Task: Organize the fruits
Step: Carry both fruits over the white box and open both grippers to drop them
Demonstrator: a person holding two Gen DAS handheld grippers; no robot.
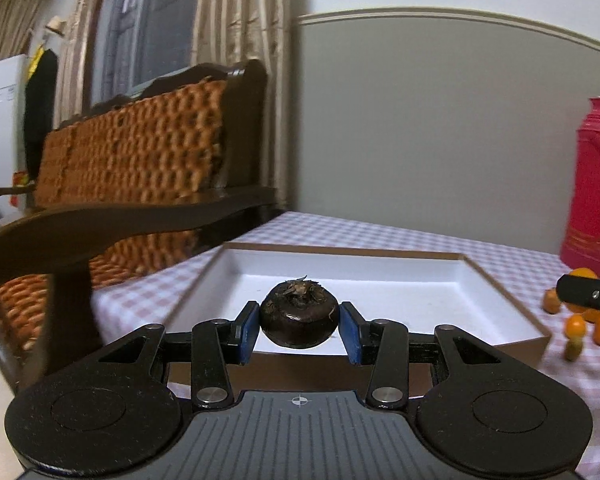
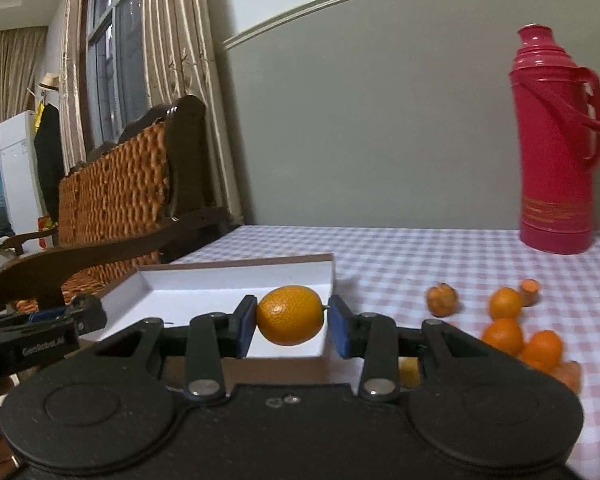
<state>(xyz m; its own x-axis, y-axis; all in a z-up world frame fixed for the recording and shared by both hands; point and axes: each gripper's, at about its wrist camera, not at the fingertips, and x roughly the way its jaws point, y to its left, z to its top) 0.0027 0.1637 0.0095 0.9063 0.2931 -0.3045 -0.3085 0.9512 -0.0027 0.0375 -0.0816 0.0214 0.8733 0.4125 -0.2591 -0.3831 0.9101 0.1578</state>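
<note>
black linkage and blue pads fill the bottom of both wrist views. left gripper (image 1: 299,326) is clenched on a dark brown, round fruit with a dry papery crown, a water chestnut (image 1: 299,317) by the look of it; both pads (image 1: 249,332) press its sides and it hangs above the near edge of the box (image 1: 512,300). box is a shallow white tray with a brown cardboard rim, lying on a pink-and-white checked cloth (image 1: 380,232), and its floor shows nothing inside in this view. right gripper (image 2: 291,326) is clenched on a kumquat (image 2: 290,315), small, orange and oval, held sideways between its pads (image 2: 342,330) over the near right corner of the same box (image 2: 236,268). from the right view the left gripper (image 2: 40,336) shows at the left edge, beside the box; from the left view a black part of the right gripper (image 1: 590,294) shows at the right edge. loose fruit lies on the cloth (image 2: 420,248) to the right of the box: a cluster of kumquats (image 2: 516,332), touching or nearly so, and a knobbly brown fruit (image 2: 442,300) just apart from them, kind unclear. same kumquats (image 1: 580,322) appear at the right edge of the left view. red flask (image 2: 556,140) stands upright at the back right of the table, near the grey wall. wooden sofa (image 1: 132,152) with a woven orange cushion sits left of the table.
</note>
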